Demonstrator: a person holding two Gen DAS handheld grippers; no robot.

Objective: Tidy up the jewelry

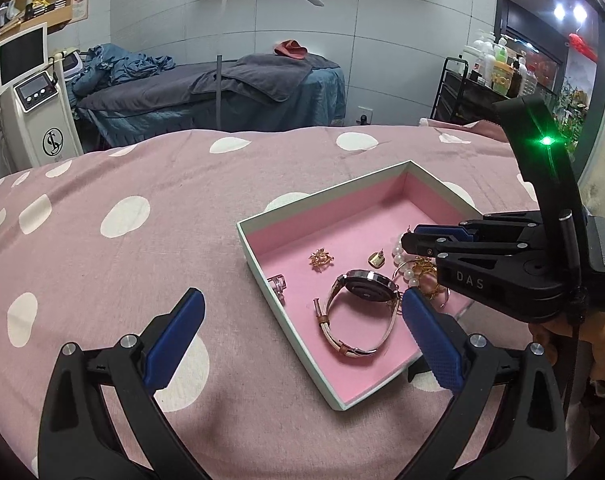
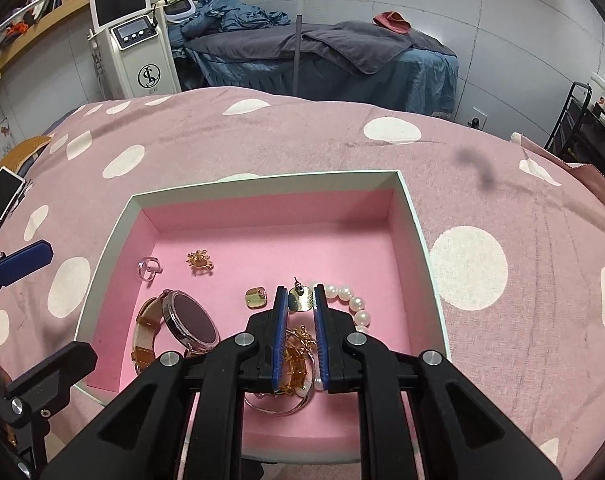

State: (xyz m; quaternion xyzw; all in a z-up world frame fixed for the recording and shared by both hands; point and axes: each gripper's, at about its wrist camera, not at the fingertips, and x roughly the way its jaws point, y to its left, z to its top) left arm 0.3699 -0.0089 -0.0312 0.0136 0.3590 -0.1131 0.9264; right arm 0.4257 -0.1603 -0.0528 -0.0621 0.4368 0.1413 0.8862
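Holding one earring [image 2: 301,300]: right tool [image 2: 298,300].

A bed covered in a pink, white-spotted sheet [image 2: 262,140] carried an open pink-lined box [image 2: 418,232] near its middle

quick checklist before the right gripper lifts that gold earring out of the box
1. Right gripper closed around the round gold stud earring: ok.
2. Pads actually pinching the earring: cannot tell.
3. Earring free of the white pearl bracelet beside it: ok, apart.
4. Gold chain tangle under the gripper not snagged: cannot tell.
5. Left gripper open, holding nothing, outside the lift path: ok.
6. Pink-lined rectangular cardboard box flat on the polka-dot cloth: ok.
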